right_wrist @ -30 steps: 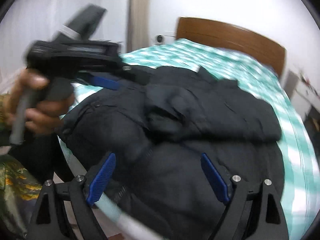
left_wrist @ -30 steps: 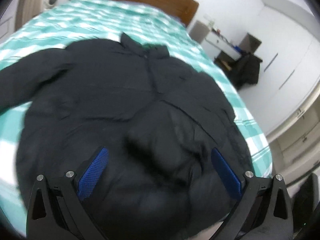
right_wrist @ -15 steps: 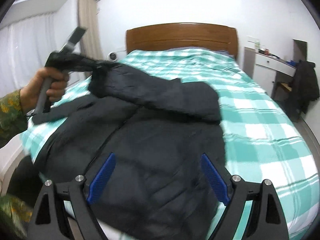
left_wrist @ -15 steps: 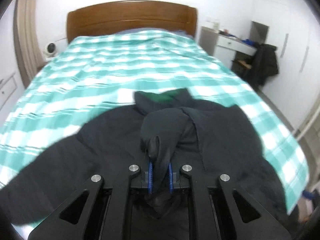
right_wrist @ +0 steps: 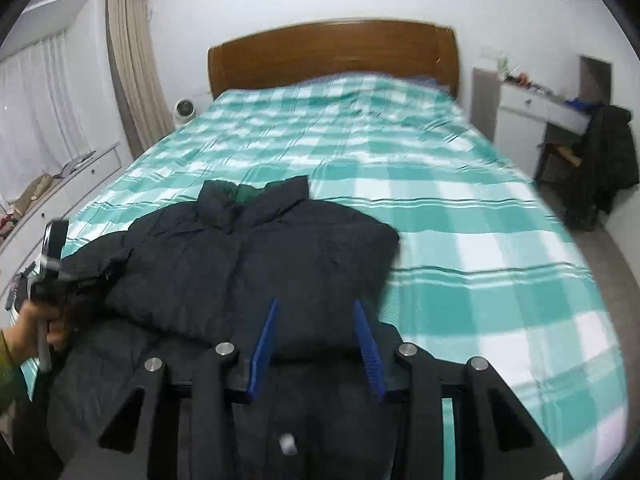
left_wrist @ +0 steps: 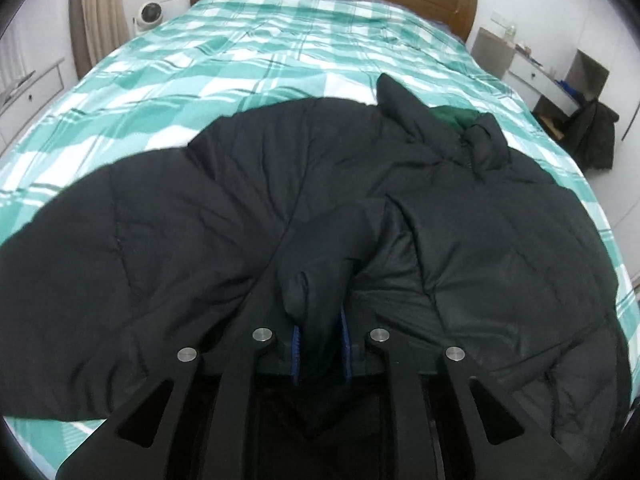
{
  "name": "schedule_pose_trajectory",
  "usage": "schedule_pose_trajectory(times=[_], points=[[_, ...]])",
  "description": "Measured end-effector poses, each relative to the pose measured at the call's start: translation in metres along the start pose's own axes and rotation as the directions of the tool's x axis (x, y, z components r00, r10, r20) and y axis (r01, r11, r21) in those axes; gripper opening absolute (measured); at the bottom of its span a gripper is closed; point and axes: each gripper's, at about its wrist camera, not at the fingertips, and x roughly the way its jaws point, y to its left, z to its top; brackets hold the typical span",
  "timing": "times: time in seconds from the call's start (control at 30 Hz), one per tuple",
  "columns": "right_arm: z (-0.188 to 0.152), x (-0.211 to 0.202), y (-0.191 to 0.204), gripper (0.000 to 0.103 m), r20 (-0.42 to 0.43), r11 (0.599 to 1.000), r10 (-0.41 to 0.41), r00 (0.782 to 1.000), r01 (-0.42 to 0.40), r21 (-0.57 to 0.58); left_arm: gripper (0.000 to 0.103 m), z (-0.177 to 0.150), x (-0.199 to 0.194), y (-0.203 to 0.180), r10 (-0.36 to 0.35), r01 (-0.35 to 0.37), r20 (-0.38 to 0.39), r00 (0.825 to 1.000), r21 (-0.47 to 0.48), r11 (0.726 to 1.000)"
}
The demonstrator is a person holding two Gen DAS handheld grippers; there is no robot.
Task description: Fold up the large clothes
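A large black padded jacket [left_wrist: 168, 240] lies on the green-and-white checked bed [left_wrist: 248, 48], collar toward the headboard. My left gripper [left_wrist: 320, 348] is shut on the jacket's sleeve end, which bunches up between its blue pads. In the right wrist view the same jacket [right_wrist: 256, 264] lies at the bed's near left, one sleeve folded across its front. My right gripper [right_wrist: 316, 344] sits low over the jacket's near part, jaws partly closed with black fabric between the blue pads [right_wrist: 264, 340]. The left gripper [right_wrist: 48, 268] shows at the far left, in a hand.
A wooden headboard [right_wrist: 332, 52] stands at the far end. A small white fan [right_wrist: 185, 109] and a low white cabinet [right_wrist: 60, 188] are on the left. A white desk [right_wrist: 536, 100] and a chair with a dark coat [right_wrist: 604, 160] are on the right.
My left gripper closed on the sleeve, lifted it over the jacket, then moved left and down. My right gripper's jaws narrowed from wide open and dropped onto the jacket.
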Motion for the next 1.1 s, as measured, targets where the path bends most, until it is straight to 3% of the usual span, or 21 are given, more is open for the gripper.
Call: schedule_pose_trajectory(times=[0.1,0.17,0.2,0.27,0.4,0.47,0.53,0.6,0.73,0.87,1.03,1.1], points=[[-0.002,0.055,0.008,0.04,-0.1,1.0,0.001,0.995,-0.003,-0.021,0.019,-0.003,0.011,0.009,-0.01,0.01,-0.01,1.0,-0.021,1.0],[-0.017,0.095,0.004,0.039,-0.215,1.0,-0.012,0.977,0.01,-0.01,0.019,0.0,0.018,0.016,-0.034,0.033,-0.015,0.999,-0.049,0.998],[-0.03,0.116,0.003,0.038,-0.292,1.0,-0.01,0.956,0.009,-0.005,0.02,-0.001,0.02,0.02,-0.049,0.048,-0.013,0.999,-0.062,0.997],[-0.041,0.127,0.003,0.037,-0.298,1.0,-0.007,0.954,0.007,-0.004,0.02,-0.003,0.023,0.022,-0.063,0.062,-0.005,0.998,-0.068,0.996],[-0.028,0.122,0.002,0.038,-0.357,1.0,0.009,0.934,-0.006,0.011,0.021,-0.008,0.025,0.021,-0.053,0.053,0.013,0.999,-0.052,0.997],[-0.005,0.104,-0.004,0.038,-0.292,0.998,0.048,0.955,-0.035,0.047,0.021,-0.01,0.027,0.022,-0.054,0.055,0.021,0.998,-0.053,0.997],[0.022,0.093,-0.011,0.038,-0.206,0.998,0.028,0.978,-0.015,0.064,0.021,-0.011,0.027,0.023,-0.062,0.063,0.029,0.998,-0.059,0.996],[0.044,0.095,-0.017,0.038,-0.161,0.997,0.002,0.987,0.01,0.074,0.021,-0.012,0.027,0.024,-0.065,0.067,0.032,0.997,-0.063,0.996],[0.061,0.142,-0.024,0.038,-0.191,0.993,-0.059,0.98,0.077,0.085,0.021,-0.013,0.026,0.023,-0.058,0.061,0.038,0.998,-0.058,0.996],[0.039,0.191,-0.027,0.037,-0.303,0.989,-0.074,0.95,0.109,0.101,0.022,-0.013,0.027,0.023,-0.058,0.061,0.04,0.997,-0.056,0.997],[0.036,0.172,-0.015,0.04,-0.277,0.99,-0.1,0.956,0.122,0.063,0.022,-0.015,0.028,0.028,-0.076,0.079,0.048,0.996,-0.071,0.994],[0.035,0.143,-0.014,0.04,-0.235,0.995,-0.069,0.97,0.084,0.055,0.022,-0.015,0.028,0.03,-0.081,0.085,0.052,0.995,-0.076,0.994]])
